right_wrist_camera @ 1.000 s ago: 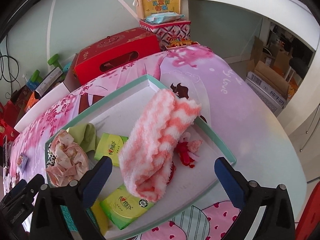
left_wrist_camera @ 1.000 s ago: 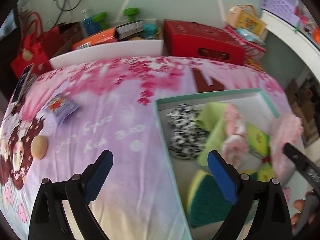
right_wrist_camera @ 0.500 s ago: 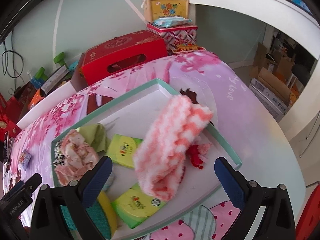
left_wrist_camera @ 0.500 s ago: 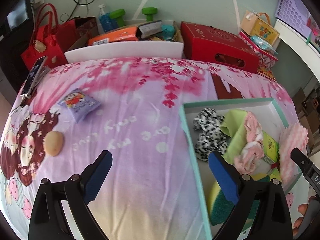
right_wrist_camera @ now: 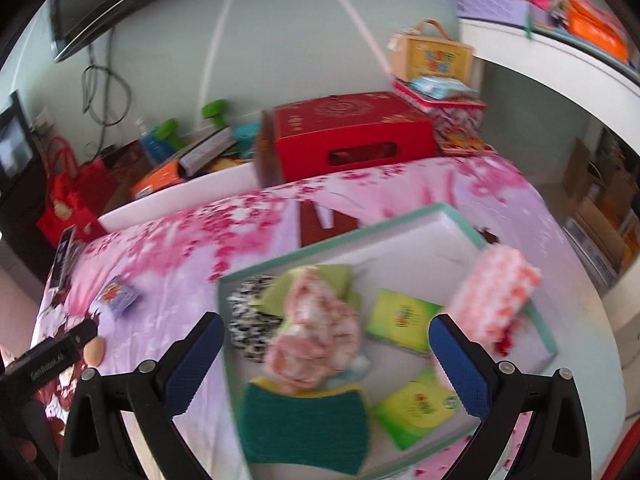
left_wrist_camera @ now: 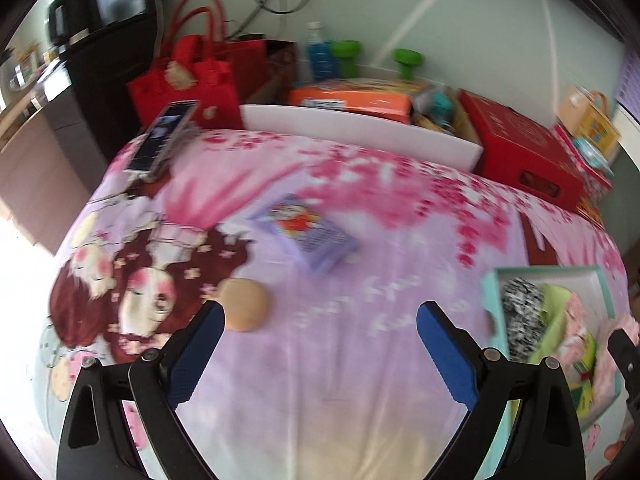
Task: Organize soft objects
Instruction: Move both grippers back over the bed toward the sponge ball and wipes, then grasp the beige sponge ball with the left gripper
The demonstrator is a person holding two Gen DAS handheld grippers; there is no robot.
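A teal-rimmed white tray (right_wrist_camera: 460, 210) holds soft things: a pink-white fluffy towel (right_wrist_camera: 494, 290), a pink crumpled cloth (right_wrist_camera: 316, 332) on a green cloth, a black-white spotted cloth (right_wrist_camera: 248, 320), a green sponge (right_wrist_camera: 304, 426) and two green tissue packs (right_wrist_camera: 404, 320). On the pink sheet lie a purple tissue pack (left_wrist_camera: 308, 236) and a tan round puff (left_wrist_camera: 244, 304). My left gripper (left_wrist_camera: 318, 350) is open and empty, just right of the puff. My right gripper (right_wrist_camera: 326, 362) is open and empty over the tray. The tray also shows in the left wrist view (left_wrist_camera: 490, 280).
A phone (left_wrist_camera: 162, 140) lies at the sheet's far left corner. Behind the bed stand a red bag (left_wrist_camera: 188, 80), a white bin (left_wrist_camera: 360, 136) of clutter and a red box (right_wrist_camera: 352, 136). A yellow case (right_wrist_camera: 434, 54) sits on a patterned box.
My left gripper has swung left, away from the tray, so that the puff and purple pack lie ahead. My right gripper has drawn back and turned left over the tray. Both stay open.
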